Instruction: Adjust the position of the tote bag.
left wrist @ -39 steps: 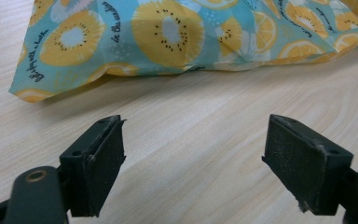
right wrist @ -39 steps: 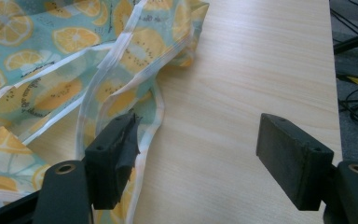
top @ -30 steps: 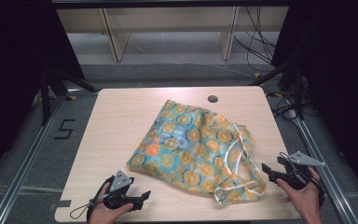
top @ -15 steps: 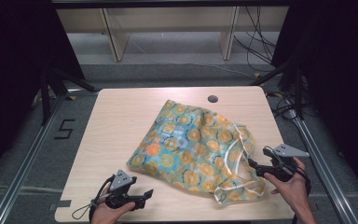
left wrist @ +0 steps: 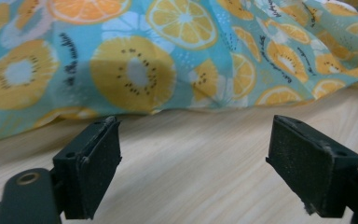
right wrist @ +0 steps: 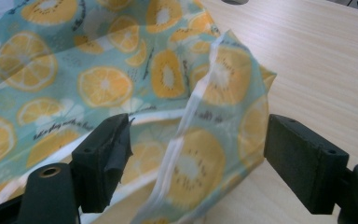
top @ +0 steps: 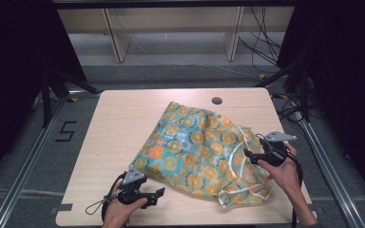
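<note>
A teal cloth drawstring bag (top: pixel 197 149) printed with orange and kiwi slices lies crumpled across the middle of the wooden table (top: pixel 123 118). Its white-trimmed mouth (top: pixel 244 192) faces the near right corner. My left gripper (top: pixel 154 194) rests open on the table just short of the bag's near-left edge (left wrist: pixel 121 70), jaws wide with bare wood between them. My right gripper (top: pixel 251 156) is open at the bag's right side. In the right gripper view a raised fold of the hem (right wrist: pixel 205 154) stands between the two spread jaws, untouched by either pad.
A round dark grommet hole (top: pixel 216 100) sits near the table's far edge. Metal frame rails (top: pixel 28 166) run along both sides of the table, and wooden shelf legs (top: pixel 116 38) and cables (top: pixel 266 42) stand beyond it. Bare tabletop lies left of the bag.
My right gripper has moved left from beyond the table's right edge onto the bag's right hem. The left gripper has crept slightly toward the bag's near corner. The bag lies as before.
</note>
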`<state>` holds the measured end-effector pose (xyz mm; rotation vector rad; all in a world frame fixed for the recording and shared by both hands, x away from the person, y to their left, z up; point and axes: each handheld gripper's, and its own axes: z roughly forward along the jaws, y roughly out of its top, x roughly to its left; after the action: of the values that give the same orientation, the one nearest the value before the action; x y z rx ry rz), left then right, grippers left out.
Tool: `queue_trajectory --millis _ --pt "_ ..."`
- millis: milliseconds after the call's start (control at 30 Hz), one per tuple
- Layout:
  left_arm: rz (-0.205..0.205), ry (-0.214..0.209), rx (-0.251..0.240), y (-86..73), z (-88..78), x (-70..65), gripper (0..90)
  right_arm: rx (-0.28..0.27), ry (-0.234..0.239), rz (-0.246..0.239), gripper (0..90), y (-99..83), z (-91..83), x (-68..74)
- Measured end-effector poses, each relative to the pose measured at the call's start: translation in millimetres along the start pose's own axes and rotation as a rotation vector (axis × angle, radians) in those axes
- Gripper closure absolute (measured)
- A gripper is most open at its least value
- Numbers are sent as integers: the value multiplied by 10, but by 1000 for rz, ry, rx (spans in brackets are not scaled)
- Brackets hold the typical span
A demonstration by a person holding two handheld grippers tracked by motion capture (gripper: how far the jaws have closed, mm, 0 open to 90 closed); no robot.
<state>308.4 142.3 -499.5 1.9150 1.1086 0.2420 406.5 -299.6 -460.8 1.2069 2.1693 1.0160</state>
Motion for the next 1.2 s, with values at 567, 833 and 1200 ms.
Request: queue_trajectory --millis 567,833,1200 --pt "115 116 40 84 74 251 544 73 2 16 248 298 415 -106" --pt "165 123 52 158 160 368 822 119 16 -21 784 224 577 -158" --pt "164 171 64 412 395 615 866 134 131 -80 900 80 279 116"
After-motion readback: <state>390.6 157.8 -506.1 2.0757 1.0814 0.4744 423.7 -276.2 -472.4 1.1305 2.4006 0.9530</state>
